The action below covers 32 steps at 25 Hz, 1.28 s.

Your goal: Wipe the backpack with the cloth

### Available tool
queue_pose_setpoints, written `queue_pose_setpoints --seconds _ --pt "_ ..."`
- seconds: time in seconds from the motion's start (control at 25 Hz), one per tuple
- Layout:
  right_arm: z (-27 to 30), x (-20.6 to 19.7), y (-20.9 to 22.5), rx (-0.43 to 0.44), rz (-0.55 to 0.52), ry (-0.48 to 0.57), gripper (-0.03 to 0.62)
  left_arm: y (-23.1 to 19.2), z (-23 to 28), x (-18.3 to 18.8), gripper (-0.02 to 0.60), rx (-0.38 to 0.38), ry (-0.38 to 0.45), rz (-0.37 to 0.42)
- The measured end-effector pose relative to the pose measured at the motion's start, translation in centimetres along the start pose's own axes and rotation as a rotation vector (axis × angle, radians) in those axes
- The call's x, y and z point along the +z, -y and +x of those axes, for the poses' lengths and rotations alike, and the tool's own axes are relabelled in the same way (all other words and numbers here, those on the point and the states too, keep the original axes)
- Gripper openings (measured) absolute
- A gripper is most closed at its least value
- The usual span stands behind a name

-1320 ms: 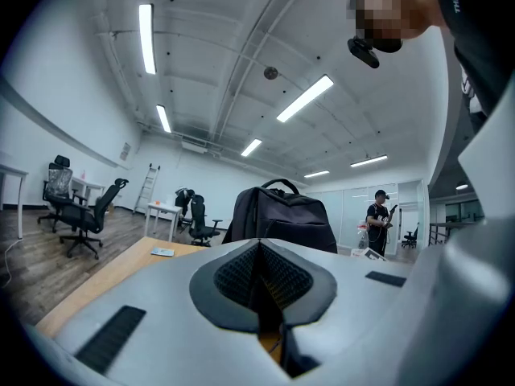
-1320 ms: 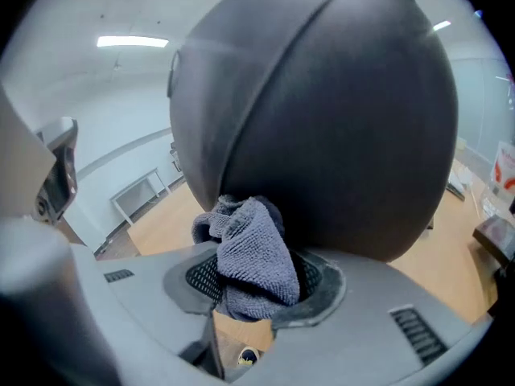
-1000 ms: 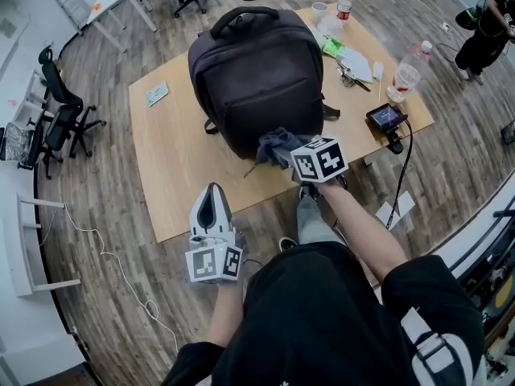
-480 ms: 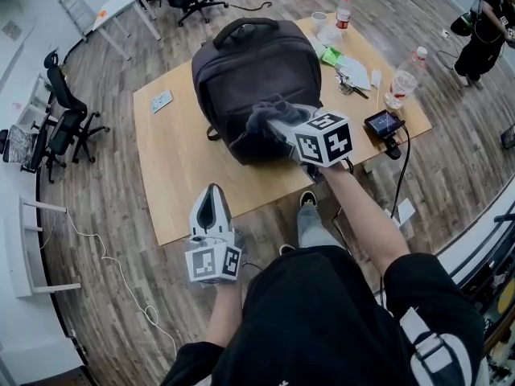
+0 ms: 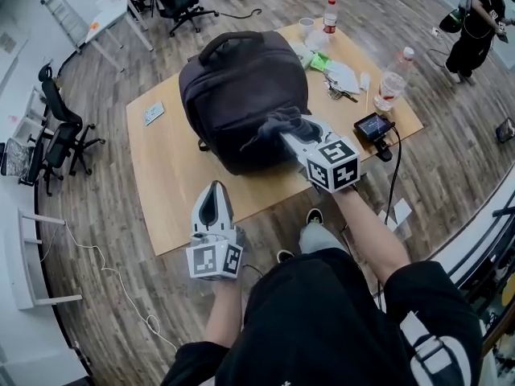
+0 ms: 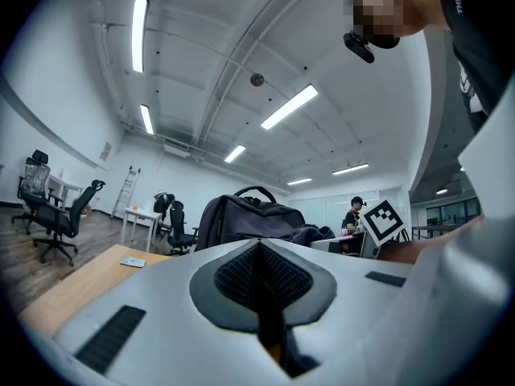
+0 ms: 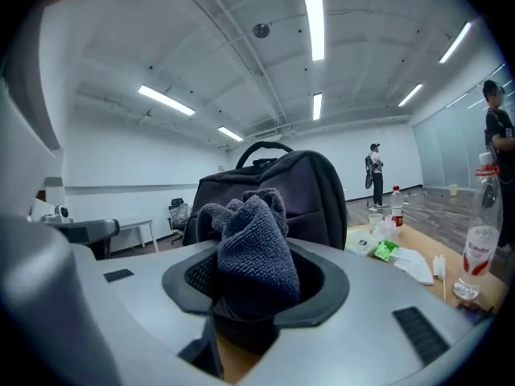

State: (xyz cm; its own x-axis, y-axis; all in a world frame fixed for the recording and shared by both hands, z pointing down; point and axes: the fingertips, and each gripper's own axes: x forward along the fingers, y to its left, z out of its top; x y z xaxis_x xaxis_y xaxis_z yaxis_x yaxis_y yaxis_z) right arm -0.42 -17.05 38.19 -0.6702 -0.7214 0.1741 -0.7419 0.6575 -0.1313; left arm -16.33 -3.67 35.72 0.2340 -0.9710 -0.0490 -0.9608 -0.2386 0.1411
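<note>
Cloth [image 5: 283, 124] is clamped in the right gripper [image 5: 294, 137], against the backpack [image 5: 233, 87]. Left gripper [image 5: 212, 193] is closed and empty, apart from the backpack

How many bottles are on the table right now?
2. The far bottle stands at the table's far edge beyond the backpack; the near bottle by the right edge, beside the small screen. The backpack may hide more.

Bright, even light from ceiling strips [image 7: 312, 18]; strong fisheye warp, dark corners; sharp focus, soft shadows.

Upright dark backpack [image 5: 237, 95] — bunched grey cloth [image 5: 282, 125]
</note>
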Motion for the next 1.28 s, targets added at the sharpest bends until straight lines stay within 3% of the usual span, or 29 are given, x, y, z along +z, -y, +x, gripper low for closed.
queue_pose_setpoints --seconds 0.28,0.44,0.56,0.64,0.92,1.28 --pt "-1.1 0.8 1.5 0.093 -0.081 0.061 0.161 2.5 4.8 -0.7 0.015 -0.002 -0.012 -0.012" --pt "-2.9 2.3 8.1 -0.003 -0.107 0.127 0.161 4.2 8.0 -2.3 0.015 0.000 -0.052 -0.028" --pt "-2.3 0.8 13.4 -0.077 -0.134 0.065 0.161 5.5 10.5 -3.4 0.015 -0.013 -0.077 -0.028" --pt "-1.1 -1.0 15.0 -0.064 -0.148 0.004 0.161 6.1 11.8 -3.9 0.015 -0.016 -0.091 -0.029" --pt "2.0 -4.5 12.0 0.137 -0.156 -0.088 0.156 6.2 14.5 -5.1 0.015 0.019 -0.131 -0.026" --pt "1.5 -5.1 9.0 0.146 -0.116 -0.095 0.143 4.5 14.8 -5.9 0.015 0.097 -0.163 0.027"
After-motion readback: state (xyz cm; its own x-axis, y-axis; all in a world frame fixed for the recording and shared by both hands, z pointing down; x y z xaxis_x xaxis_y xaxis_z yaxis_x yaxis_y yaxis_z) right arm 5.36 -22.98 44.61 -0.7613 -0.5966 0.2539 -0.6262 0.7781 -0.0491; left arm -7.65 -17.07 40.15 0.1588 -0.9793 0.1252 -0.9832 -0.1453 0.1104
